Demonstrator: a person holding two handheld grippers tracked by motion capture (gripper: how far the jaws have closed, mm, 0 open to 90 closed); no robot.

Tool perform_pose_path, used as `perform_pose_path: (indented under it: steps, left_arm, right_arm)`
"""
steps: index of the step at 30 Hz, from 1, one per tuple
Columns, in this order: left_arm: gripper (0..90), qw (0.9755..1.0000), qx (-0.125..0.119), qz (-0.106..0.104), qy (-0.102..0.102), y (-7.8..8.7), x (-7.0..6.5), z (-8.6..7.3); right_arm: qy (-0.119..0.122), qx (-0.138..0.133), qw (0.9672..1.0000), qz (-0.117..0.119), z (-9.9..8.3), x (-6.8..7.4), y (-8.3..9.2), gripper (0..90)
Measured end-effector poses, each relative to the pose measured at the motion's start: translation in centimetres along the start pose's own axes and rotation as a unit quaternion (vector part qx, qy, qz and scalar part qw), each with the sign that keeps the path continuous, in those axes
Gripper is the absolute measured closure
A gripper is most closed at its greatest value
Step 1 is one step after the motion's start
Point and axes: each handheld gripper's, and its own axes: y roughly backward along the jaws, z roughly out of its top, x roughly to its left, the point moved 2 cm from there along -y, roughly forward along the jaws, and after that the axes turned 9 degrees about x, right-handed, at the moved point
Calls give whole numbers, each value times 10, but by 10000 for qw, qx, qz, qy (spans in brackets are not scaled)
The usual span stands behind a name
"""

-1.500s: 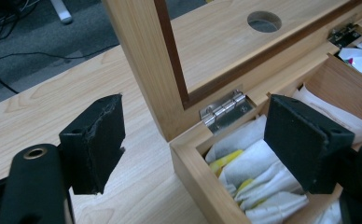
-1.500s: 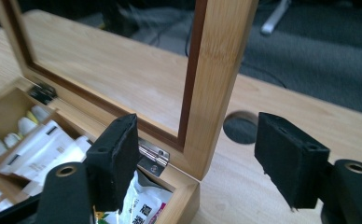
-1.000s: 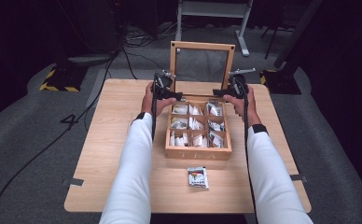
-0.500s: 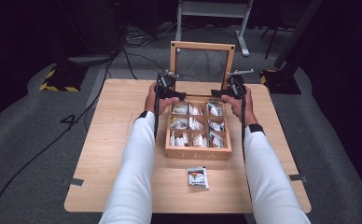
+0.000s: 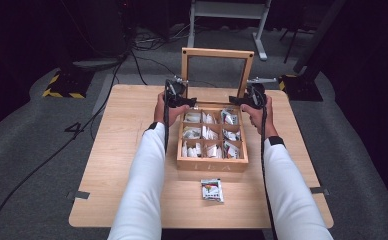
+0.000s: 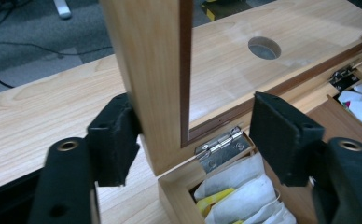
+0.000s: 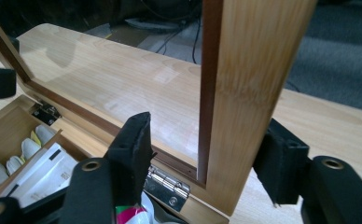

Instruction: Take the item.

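Wooden tabletop point(image 5: 127, 150) first, with the tea box point(image 5: 212, 162) sitting around the middle, a bit toward the far edge. Lid point(image 5: 217, 53) standing upright, hinged along the far side. Left gripper point(image 6: 193, 135) straddling the lid's left post: one pad against it, the other well apart, jaws just been closing. Right gripper point(image 7: 207, 154) same deal on the right post, spread, not pinching yet. Lone tea packet point(image 5: 212, 190) near the front edge.
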Motion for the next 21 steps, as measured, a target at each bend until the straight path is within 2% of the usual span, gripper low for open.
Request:
perform_pose_path:
  steps: [2,5,10,13,15,17,18,19,20,21]
  left_arm:
    - [365,10000,-50,23,12,2,-2,-2]
    - [370,9999,-78,97,-119,5,-3,-4]
    - [377,9997,-213,51,-98,12,-6,-10]
    - [381,9991,-415,-57,-3,21,-7,-15]
    - [384,9990,-427,-96,-19,27,-8,-18]
    - [376,9988,-460,-180,-12,32,-9,-21]
    - [375,9988,-457,-181,-54,35,-10,-22]
    - [363,9986,-482,-198,-98,38,-10,-24]
    - [353,9982,-546,-224,-69,41,-12,-25]
    - [353,9980,-568,-232,-128,44,-12,-26]
  right_arm:
    - [77,-34,10000,-21,-2,1,2,425]
    - [63,-143,9999,54,-4,2,5,430]
    - [168,-239,9993,244,-7,6,14,396]
    - [139,-346,9989,291,-11,8,21,408]
    - [132,-389,9986,334,-14,8,25,424]
    - [152,-428,9987,246,-18,9,28,443]
    - [75,-453,9985,302,-19,9,30,423]
    - [-87,-511,9975,475,-19,8,32,392]
    - [-129,-562,9967,574,-20,8,34,386]
    - [-55,-559,9970,541,-21,9,36,391]
